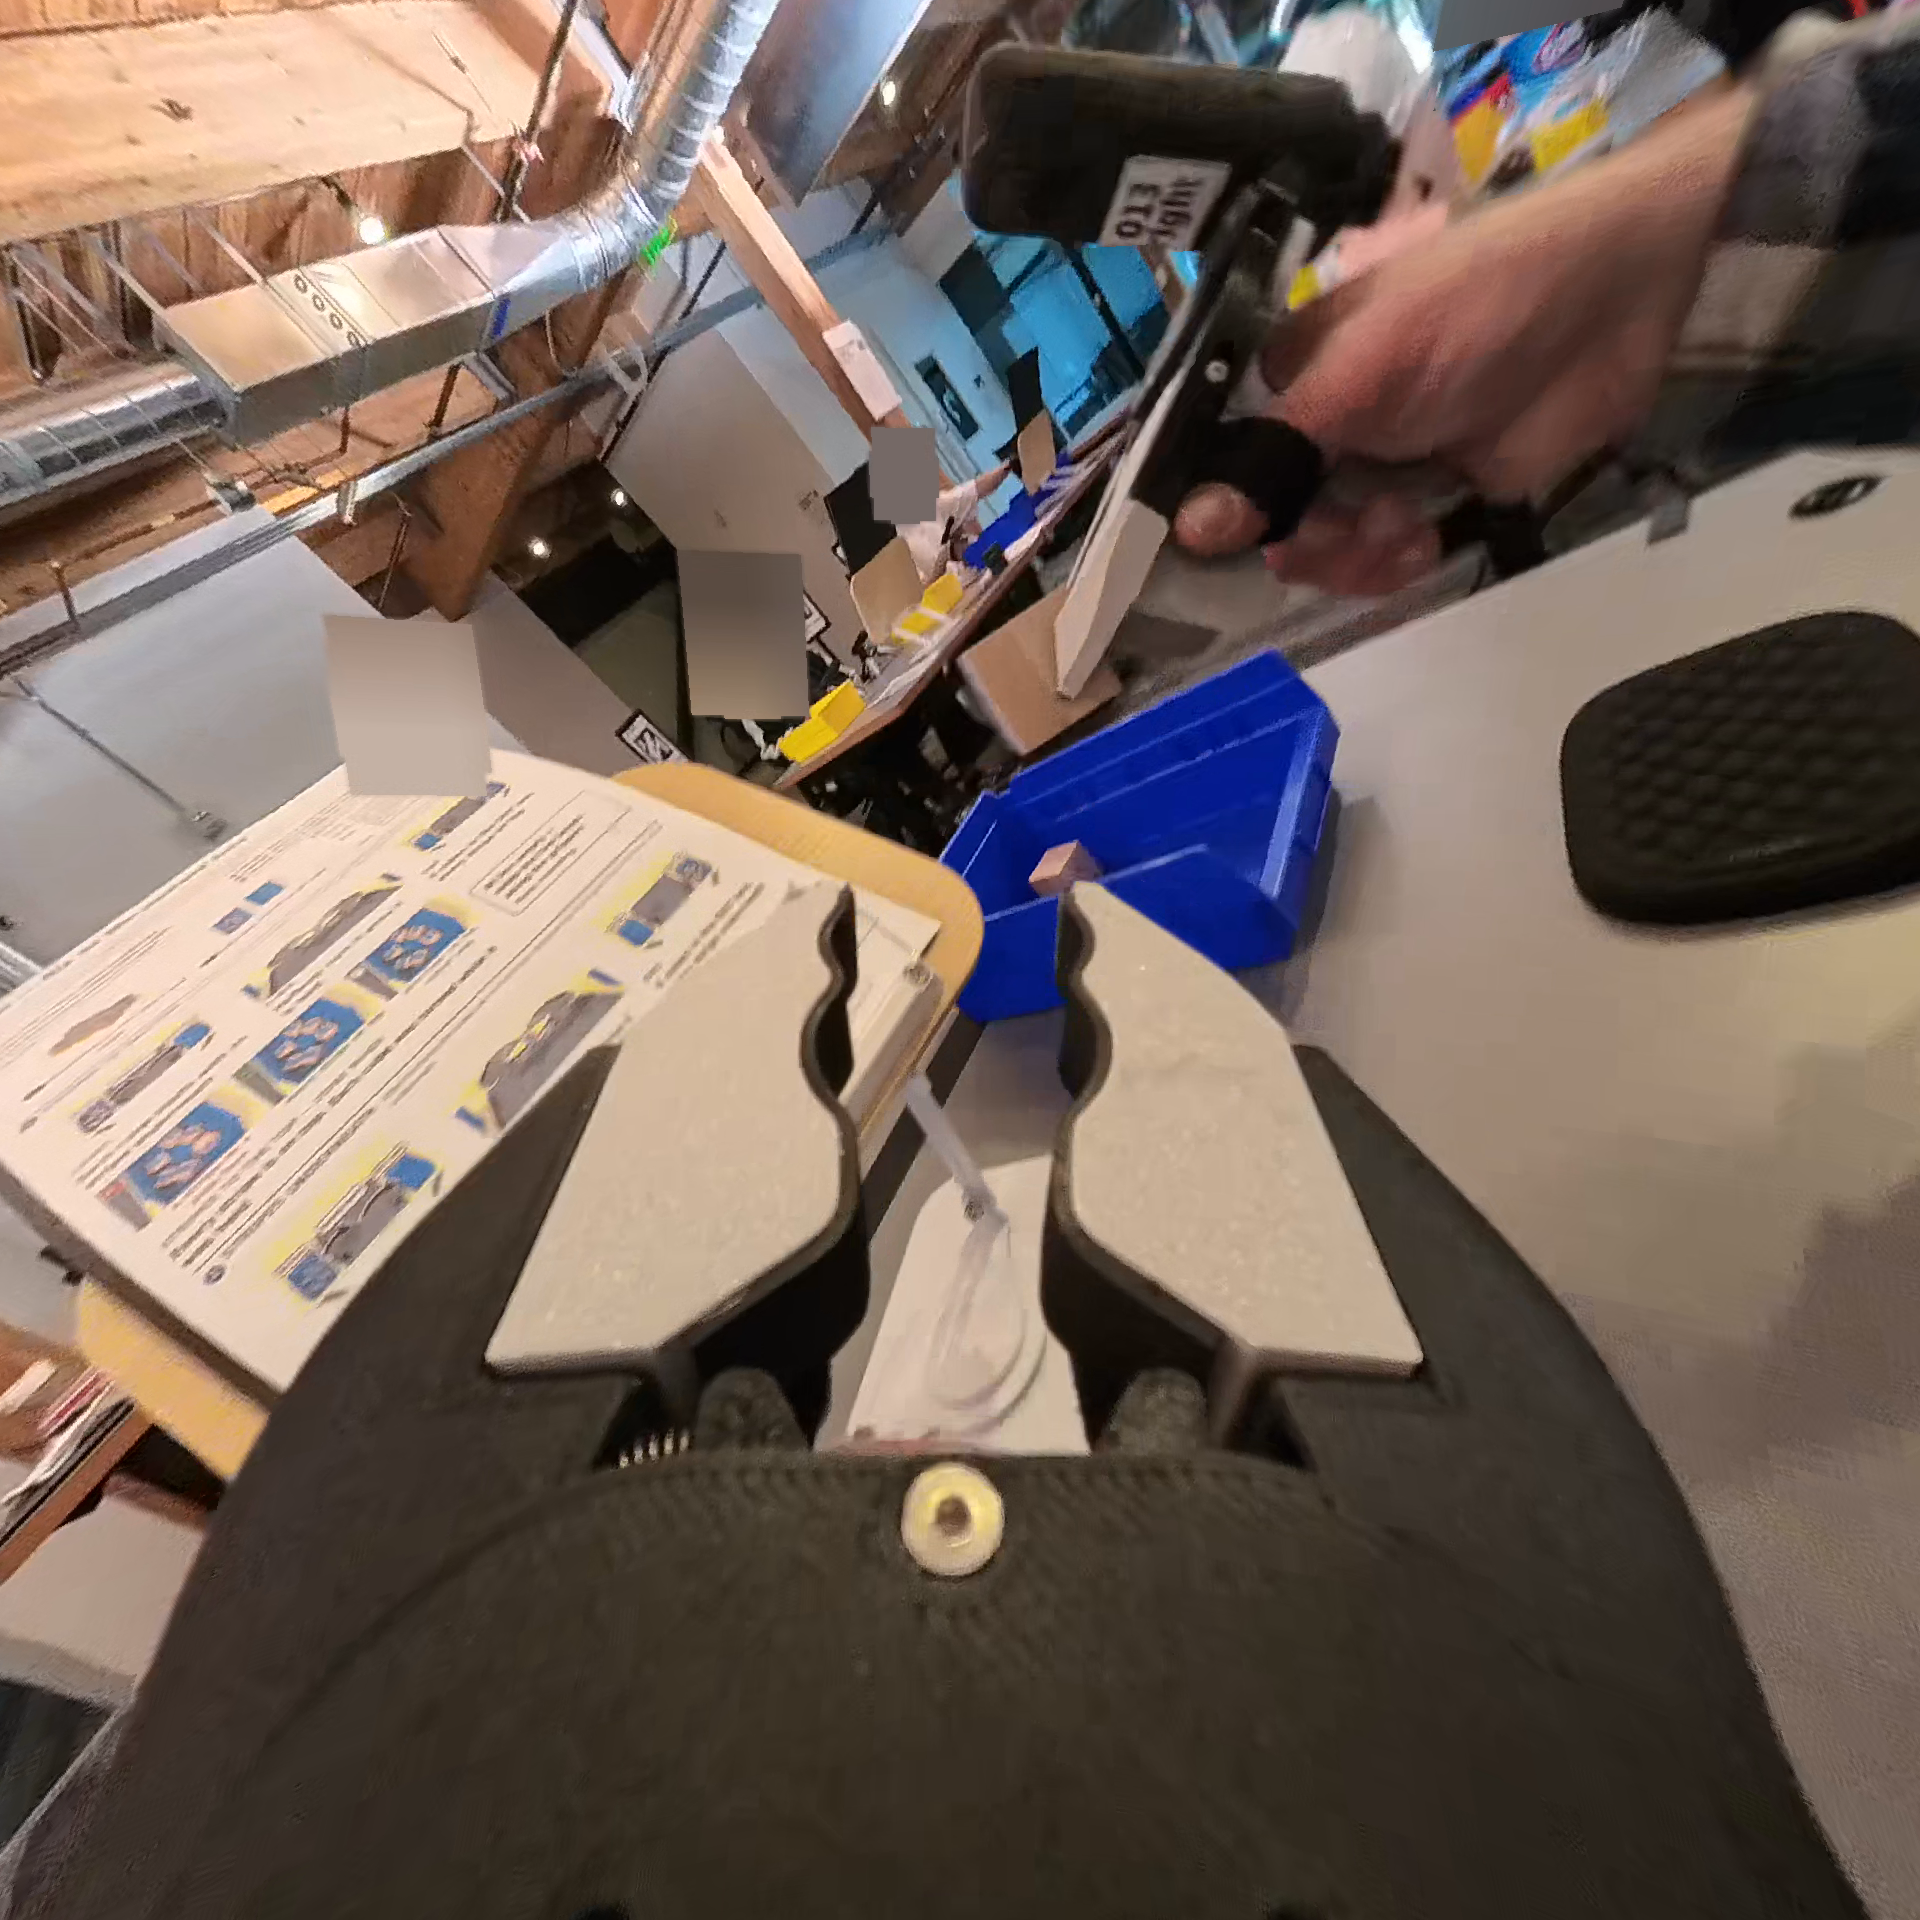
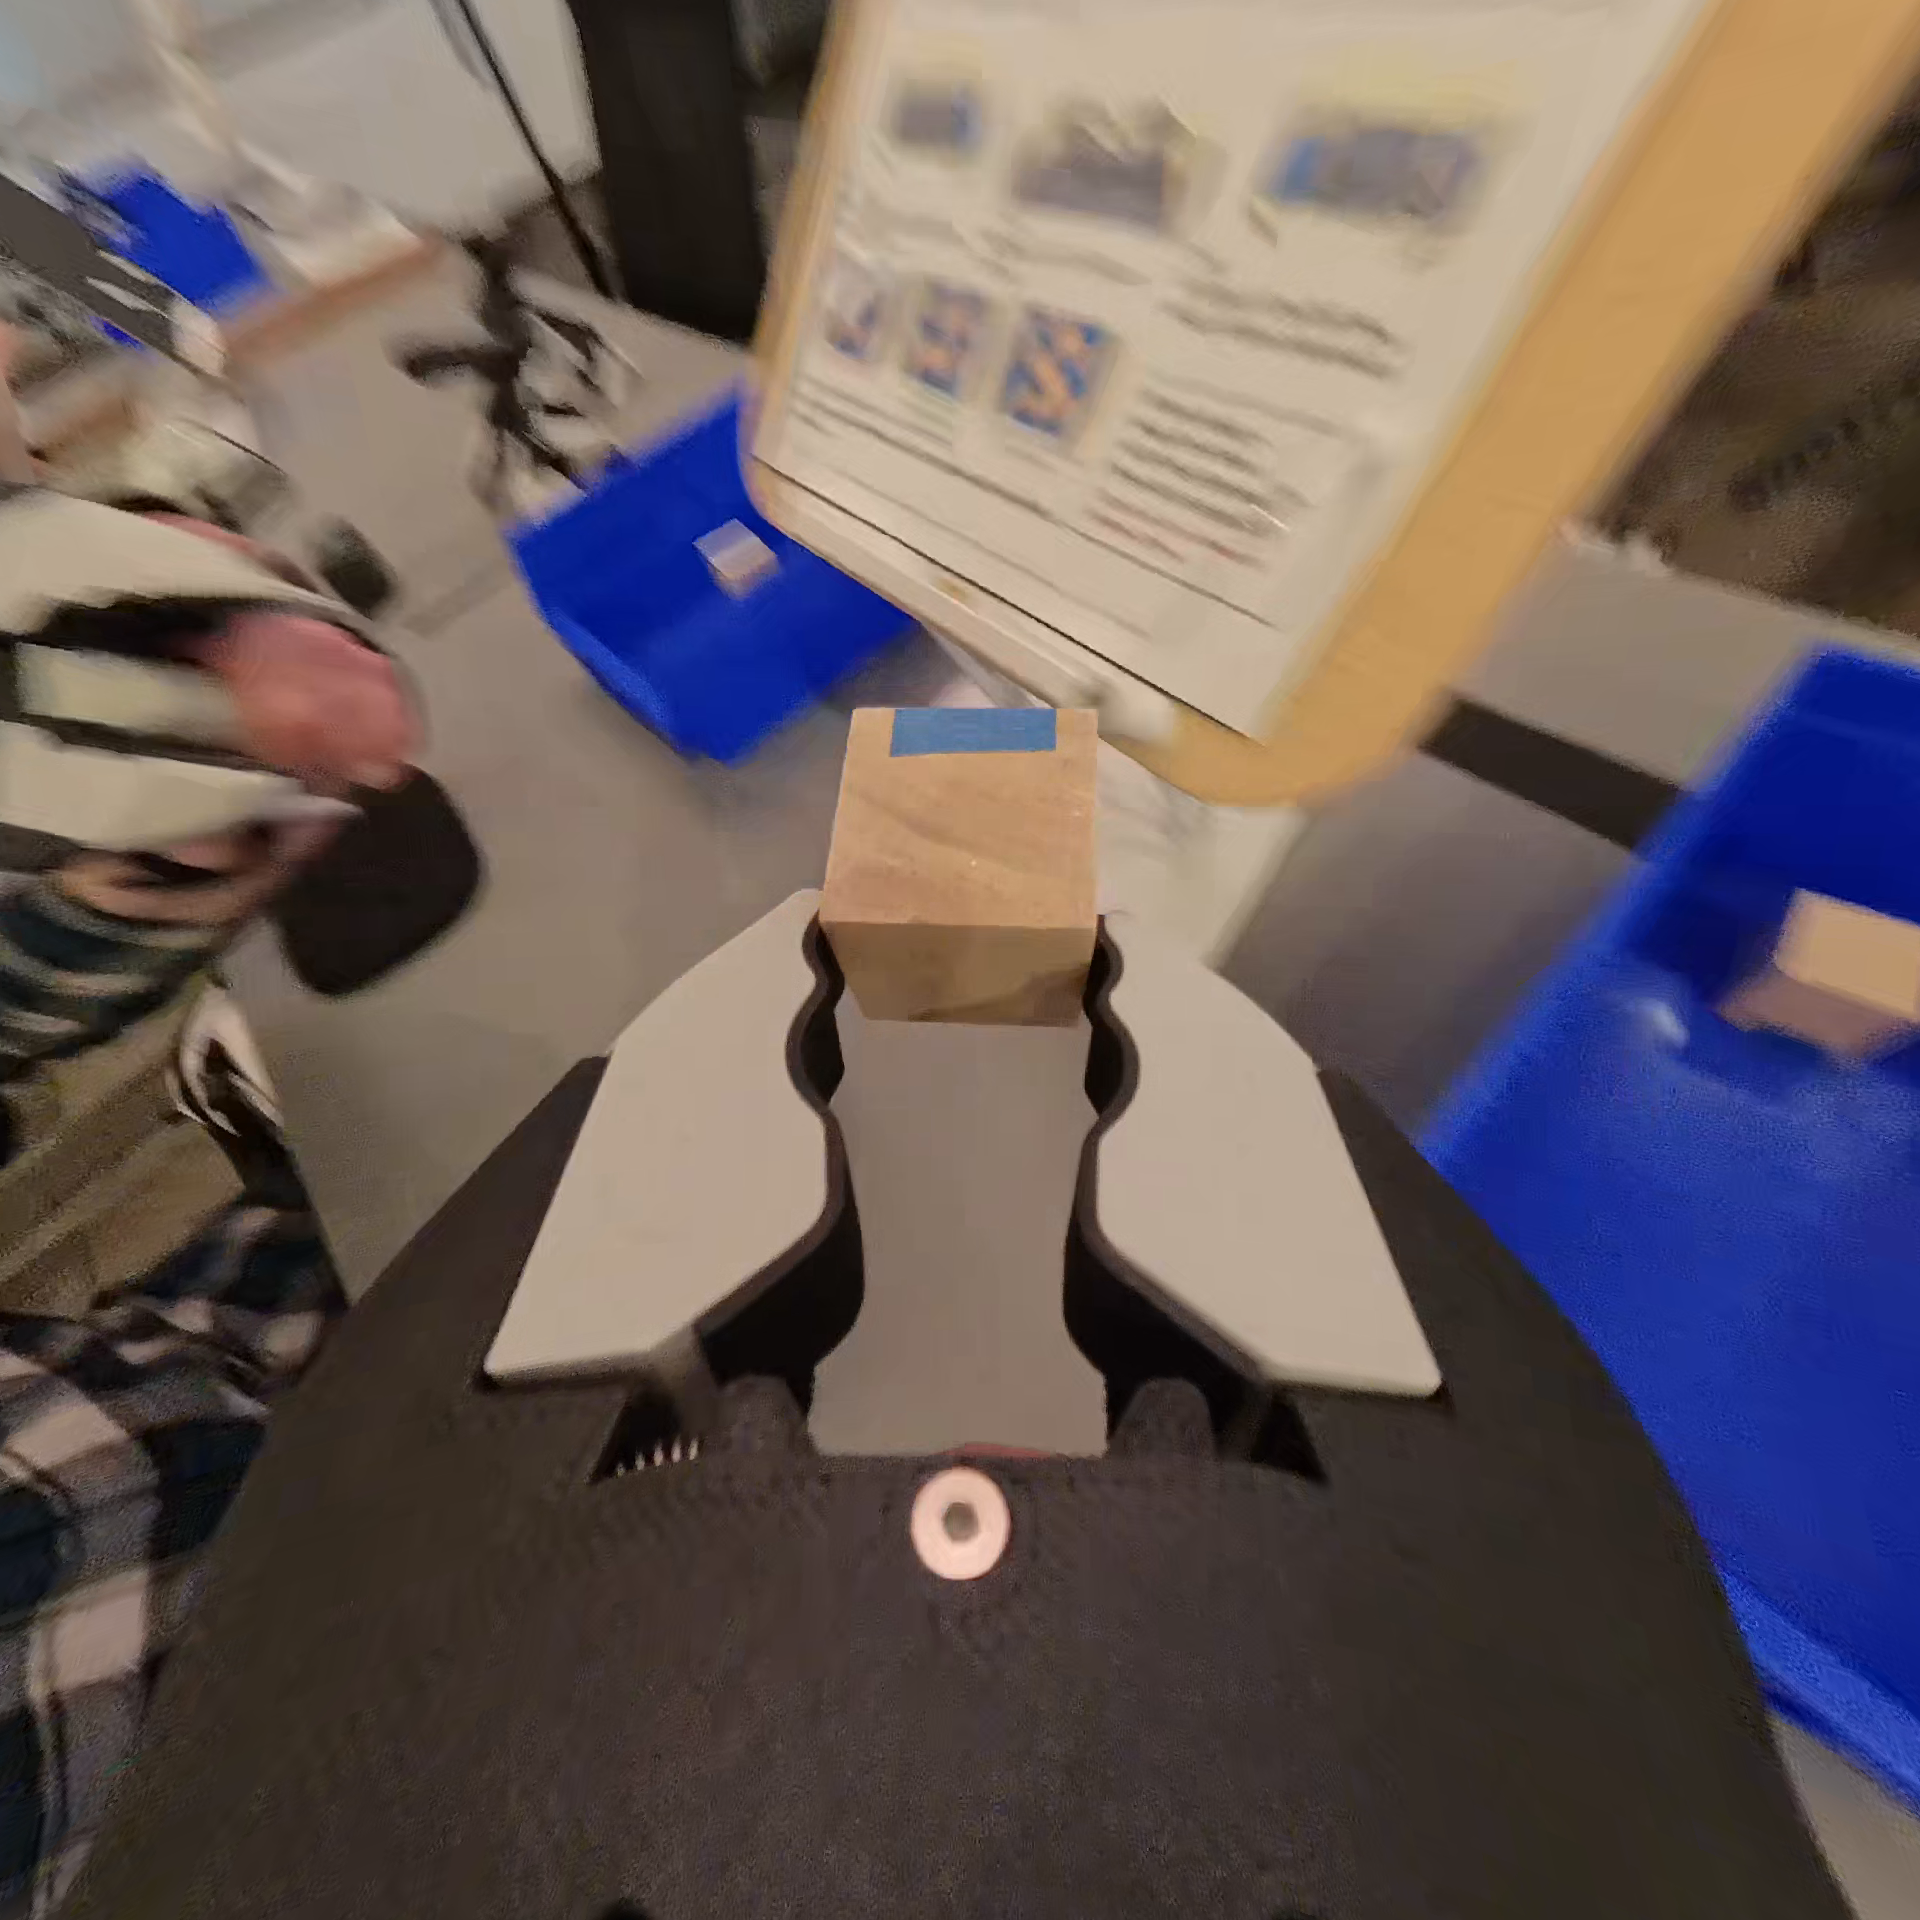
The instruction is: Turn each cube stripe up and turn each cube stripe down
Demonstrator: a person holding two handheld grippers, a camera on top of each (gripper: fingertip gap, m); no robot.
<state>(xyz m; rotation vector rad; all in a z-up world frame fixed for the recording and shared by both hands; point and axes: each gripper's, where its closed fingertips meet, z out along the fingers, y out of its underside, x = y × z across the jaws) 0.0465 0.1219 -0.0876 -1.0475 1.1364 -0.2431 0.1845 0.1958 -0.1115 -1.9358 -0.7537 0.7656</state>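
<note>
My right gripper (image 2: 958,927) is shut on a wooden cube (image 2: 961,852), with both pads pressed on its sides. It holds the cube above the grey table. A blue tape stripe (image 2: 974,732) runs along the far edge of the cube's upper face. My left gripper (image 1: 956,914) is open with nothing between its fingers. It points at a blue bin (image 1: 1174,821) with another wooden cube (image 1: 1065,865) inside. In the left wrist view a hand holds the right gripper (image 1: 1101,623) at the upper right.
A board with a printed instruction sheet (image 1: 364,987) stands at the left; it also shows in the right wrist view (image 2: 1143,343). There a blue bin (image 2: 707,613) holds a cube (image 2: 736,556), and a second bin (image 2: 1714,1143) at the right holds another cube (image 2: 1839,971). A black pad (image 1: 1745,769) lies on the table.
</note>
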